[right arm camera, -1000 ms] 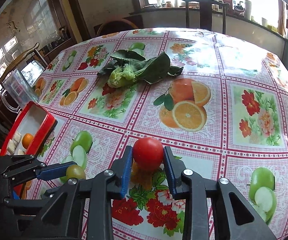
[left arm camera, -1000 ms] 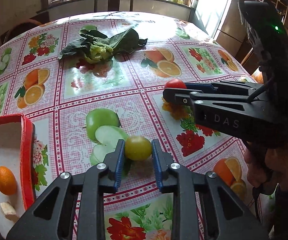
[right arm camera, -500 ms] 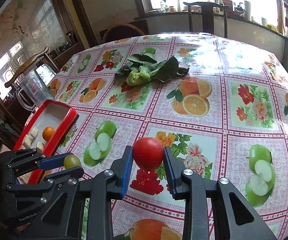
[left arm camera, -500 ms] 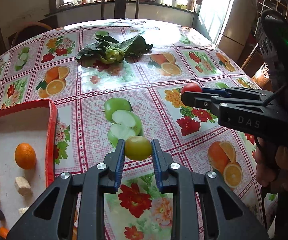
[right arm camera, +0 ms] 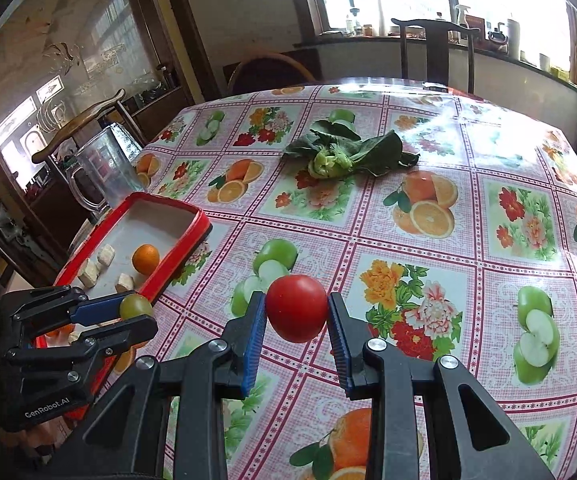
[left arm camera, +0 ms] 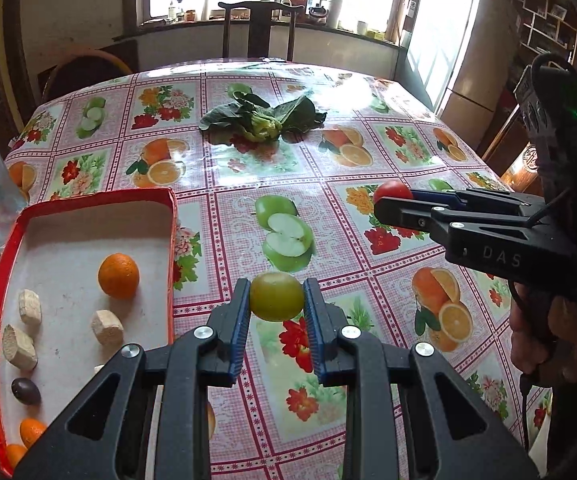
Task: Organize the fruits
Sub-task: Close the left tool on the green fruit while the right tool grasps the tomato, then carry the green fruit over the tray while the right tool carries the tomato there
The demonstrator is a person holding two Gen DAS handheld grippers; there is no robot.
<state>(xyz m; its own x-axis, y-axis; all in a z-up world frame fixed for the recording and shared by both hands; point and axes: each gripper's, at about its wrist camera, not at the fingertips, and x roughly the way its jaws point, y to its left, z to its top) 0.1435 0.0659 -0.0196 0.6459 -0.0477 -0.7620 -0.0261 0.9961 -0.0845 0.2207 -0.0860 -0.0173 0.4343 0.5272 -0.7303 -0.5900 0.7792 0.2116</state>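
Both claws rising, drawing back toward red tray (left arm camera: pixel 171 216) | left claw (left arm camera: pixel 276 298) gripping green fruit (left arm camera: pixel 276 296), lifted clear of worktop (left arm camera: pixel 368 184) | right claw (right arm camera: pixel 297 309) clamping tomato (right arm camera: pixel 297 308) likewise | tray holding an orange (left arm camera: pixel 118 276) | drop-off probably coming next

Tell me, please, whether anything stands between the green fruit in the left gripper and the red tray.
Nothing visible does. The green fruit is held in the left gripper just right of the red tray; only bare tablecloth and the tray's low rim lie between.
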